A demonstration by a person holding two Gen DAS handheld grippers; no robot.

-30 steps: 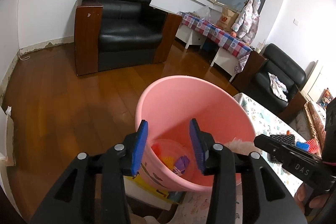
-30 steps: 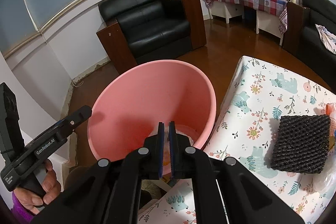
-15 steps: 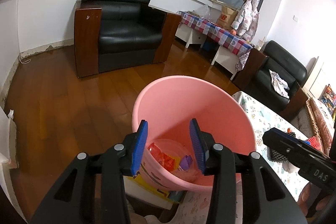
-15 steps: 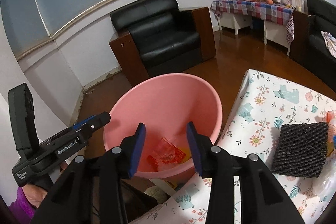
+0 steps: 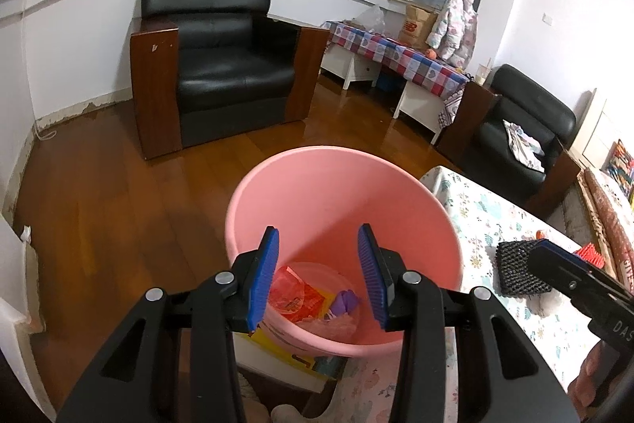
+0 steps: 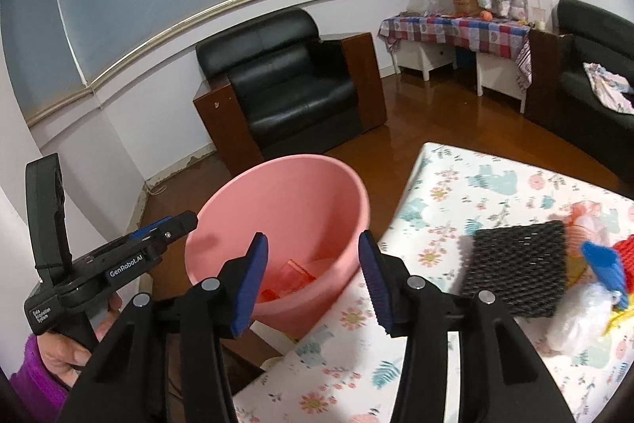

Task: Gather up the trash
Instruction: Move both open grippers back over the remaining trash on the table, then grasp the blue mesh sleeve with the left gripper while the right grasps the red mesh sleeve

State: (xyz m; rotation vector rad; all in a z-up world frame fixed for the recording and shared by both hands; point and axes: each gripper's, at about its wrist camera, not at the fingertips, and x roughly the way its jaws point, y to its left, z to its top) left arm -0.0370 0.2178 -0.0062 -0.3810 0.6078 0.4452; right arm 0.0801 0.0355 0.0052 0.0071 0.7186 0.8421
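Left tool (image 5: 318,274) wide open and empty above pink bucket (image 5: 396,209) with wrappers (image 5: 301,298), right tool (image 6: 313,282) wide open, empty, black foam pad (image 6: 519,270) on bench (image 6: 447,201)

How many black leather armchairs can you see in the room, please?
2: one black leather armchair with wooden sides stands against the far wall under the windows; a second black leather armchair is to the right, beyond the checked-cloth table. Others may be out of view.
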